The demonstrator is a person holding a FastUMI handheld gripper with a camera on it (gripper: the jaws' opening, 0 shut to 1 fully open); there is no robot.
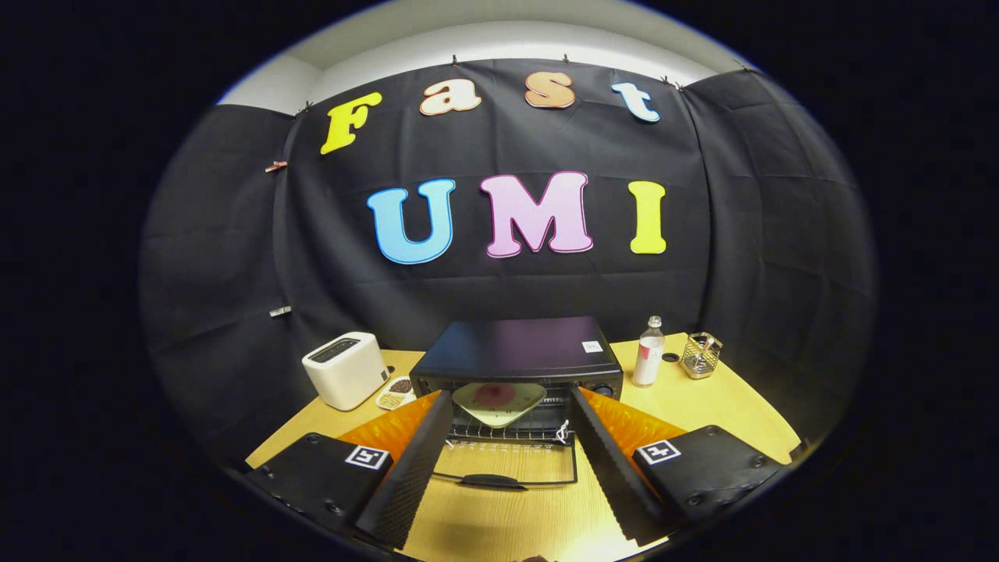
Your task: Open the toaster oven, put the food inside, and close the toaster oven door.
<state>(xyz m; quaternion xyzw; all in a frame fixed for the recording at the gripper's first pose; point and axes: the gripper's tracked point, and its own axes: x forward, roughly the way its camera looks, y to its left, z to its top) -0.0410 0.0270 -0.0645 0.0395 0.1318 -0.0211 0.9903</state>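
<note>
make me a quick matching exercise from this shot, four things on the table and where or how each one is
Things:
1. plate of food
2. oven door
3. white toaster
4. bottle

Places or states:
A. folded down flat on the table, between the open fingers of the hand-held gripper
B. standing between the toaster oven and the wire holder
C. on the rack inside the oven
D. on the opposite side of the oven from the bottle, by a small dish

Pairs: 1-C, 2-A, 3-D, 4-B

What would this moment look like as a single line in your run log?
toaster oven: door open, flat on table | plate of food: on rack inside | gripper: jaws open, holding nothing, door between them | left: close door
</note>
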